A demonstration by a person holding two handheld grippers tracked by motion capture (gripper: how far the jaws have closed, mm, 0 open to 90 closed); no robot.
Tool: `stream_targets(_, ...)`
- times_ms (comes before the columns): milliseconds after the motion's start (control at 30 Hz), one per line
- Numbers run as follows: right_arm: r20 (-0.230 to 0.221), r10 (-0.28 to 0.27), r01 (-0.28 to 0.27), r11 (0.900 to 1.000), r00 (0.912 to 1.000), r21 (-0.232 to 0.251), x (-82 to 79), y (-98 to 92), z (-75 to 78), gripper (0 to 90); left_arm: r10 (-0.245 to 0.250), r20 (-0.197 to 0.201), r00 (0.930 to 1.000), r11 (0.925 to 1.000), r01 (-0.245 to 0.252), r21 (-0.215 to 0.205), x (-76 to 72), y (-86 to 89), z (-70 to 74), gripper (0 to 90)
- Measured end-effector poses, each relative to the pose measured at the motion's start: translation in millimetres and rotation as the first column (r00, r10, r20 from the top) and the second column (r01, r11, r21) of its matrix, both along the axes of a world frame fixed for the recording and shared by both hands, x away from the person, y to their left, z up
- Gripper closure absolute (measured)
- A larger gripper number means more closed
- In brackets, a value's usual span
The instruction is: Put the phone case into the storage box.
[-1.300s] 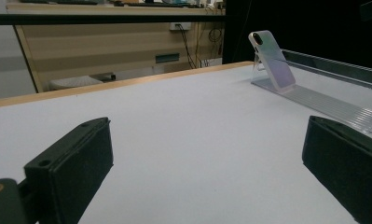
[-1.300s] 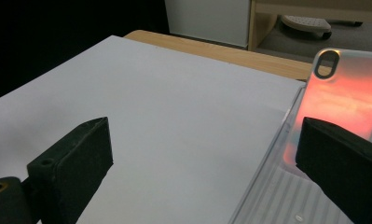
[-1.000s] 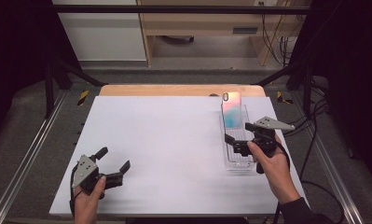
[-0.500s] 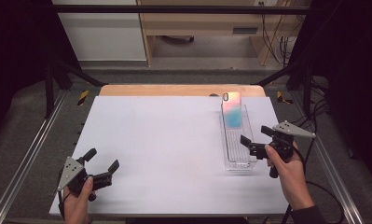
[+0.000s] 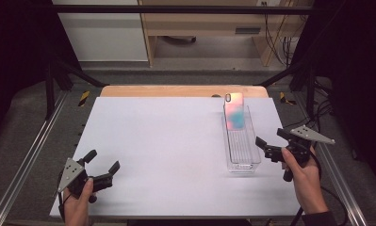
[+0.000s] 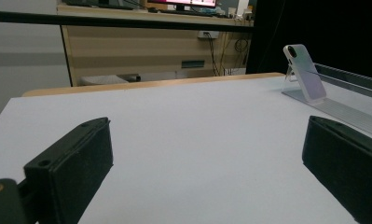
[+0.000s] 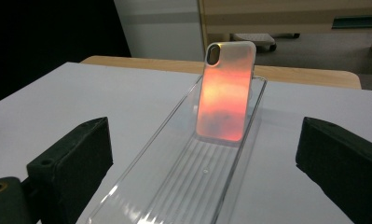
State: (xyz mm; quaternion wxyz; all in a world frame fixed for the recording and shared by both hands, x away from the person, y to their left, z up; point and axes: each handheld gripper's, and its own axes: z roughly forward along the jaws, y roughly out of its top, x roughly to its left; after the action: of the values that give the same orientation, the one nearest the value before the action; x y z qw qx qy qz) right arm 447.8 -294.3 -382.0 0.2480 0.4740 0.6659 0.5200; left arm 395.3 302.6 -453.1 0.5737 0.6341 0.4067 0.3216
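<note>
While both tongs (image 5: pixel 98 167) (image 5: pixel 273 143) gape empty, 1 phone case (image 5: pixel 234 111) leans upright inside the clear tray (image 5: pixel 242 162).

Bare white table (image 5: pixel 167 141) between both claws; sole obstacles the clear tray (image 5: pixel 242 146) and propped phone case (image 5: pixel 234 111).

This looks like a lab or test room, not a home. A white table (image 5: pixel 176 141) stands inside a frame of black bars (image 5: pixel 176 9), with metal rails (image 5: pixel 20 160) along both sides. The floor (image 5: pixel 16 108) is grey carpet, and there is yellow and black tape (image 5: pixel 84 98) on it. Dark black walls close in the left and right. Behind the table is a wooden desk (image 5: pixel 200 28) with many cables (image 5: pixel 282 37) hanging under it. In the left gripper view a screen (image 6: pixel 188 3) sits on that desk
</note>
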Motion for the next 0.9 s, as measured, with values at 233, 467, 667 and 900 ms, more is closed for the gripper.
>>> stream_targets(233,0.033,-0.008,0.009,1.000,0.9994,-0.017,-4.4,-10.1,-3.7,5.0,-0.005,-0.001,1.0000,1.0000,0.005,0.007,0.0,0.0,0.0,1.2)
stream_targets(467,0.080,-0.019,0.021,0.999,0.9966,-0.024,-9.7,-15.9,-15.6,5.0,-0.004,-0.001,1.0000,1.0000,0.004,0.007,0.1,0.0,-0.1,1.2)
stream_targets(667,0.105,-0.032,0.036,0.999,0.9939,-0.039,-13.8,-20.4,-26.4,4.8,-0.005,-0.001,1.0000,1.0000,0.005,0.007,0.1,-0.1,-0.2,1.2)
stream_targets(900,0.125,-0.044,0.051,0.998,0.9912,-0.046,-18.0,-24.0,-36.7,4.5,-0.006,-0.001,1.0000,0.9999,0.006,0.009,0.1,-0.2,-0.2,1.1)
